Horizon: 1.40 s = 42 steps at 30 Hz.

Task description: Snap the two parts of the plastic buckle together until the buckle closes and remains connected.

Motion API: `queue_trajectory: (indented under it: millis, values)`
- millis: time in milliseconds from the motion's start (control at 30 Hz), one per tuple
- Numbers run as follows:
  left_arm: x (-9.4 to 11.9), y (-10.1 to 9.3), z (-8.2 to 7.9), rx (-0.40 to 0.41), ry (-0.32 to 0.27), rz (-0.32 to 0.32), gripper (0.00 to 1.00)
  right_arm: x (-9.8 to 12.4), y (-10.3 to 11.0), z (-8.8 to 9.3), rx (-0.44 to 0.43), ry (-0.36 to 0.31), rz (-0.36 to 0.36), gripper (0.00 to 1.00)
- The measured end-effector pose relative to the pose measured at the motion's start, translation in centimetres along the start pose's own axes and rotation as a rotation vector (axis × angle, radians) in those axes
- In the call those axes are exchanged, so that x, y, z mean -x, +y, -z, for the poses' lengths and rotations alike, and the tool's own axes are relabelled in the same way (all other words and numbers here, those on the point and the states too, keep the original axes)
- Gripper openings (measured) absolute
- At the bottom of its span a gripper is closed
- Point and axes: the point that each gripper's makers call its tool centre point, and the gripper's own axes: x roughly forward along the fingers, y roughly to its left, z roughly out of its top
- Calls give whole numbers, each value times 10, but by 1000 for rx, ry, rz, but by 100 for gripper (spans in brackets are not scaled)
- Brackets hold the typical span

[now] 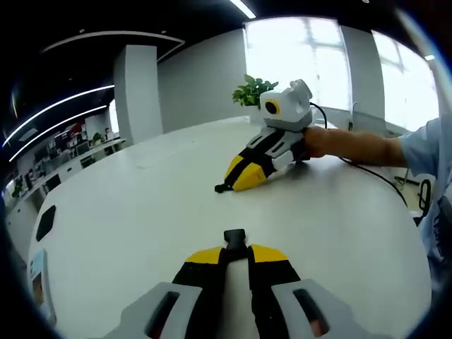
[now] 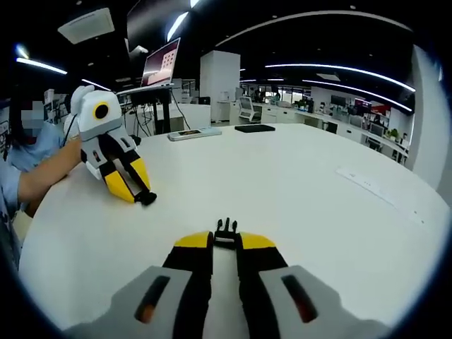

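Two buckle halves, well apart on the white worktop (image 1: pixel 141 198). We see the left tool (image 1: pixel 235 248) clamped on the socket half (image 1: pixel 234 239), and the right tool (image 2: pixel 225 240) clamped on what looks like the pronged half (image 2: pixel 225 230).

A smooth white table top (image 1: pixel 141 205) with a soft satin sheen carries both tools. The left gripper (image 1: pixel 235 256) — matt black and yellow plastic jaws, grey shell — pinches a black plastic socket half of the buckle (image 1: pixel 234 238). The right gripper (image 2: pixel 225 243), same hard plastic, pinches the pronged buckle half (image 2: pixel 225 228) — black, faintly glossy. A light blue cloth sleeve (image 1: pixel 424 145) shows.
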Motion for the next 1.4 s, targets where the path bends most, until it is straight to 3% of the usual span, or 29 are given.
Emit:
queue_trajectory:
  millis: [233,867,1400]
  values:
    - [0,0,0,-1,-2,3,12,2,5,0,29,-1,-47,13]
    - [4,0,0,-12,-12,70,11,17,67,8,154,-27,-298,13]
    - [2,-27,3,-34,-23,146,11,27,84,5,174,-87,-446,13]
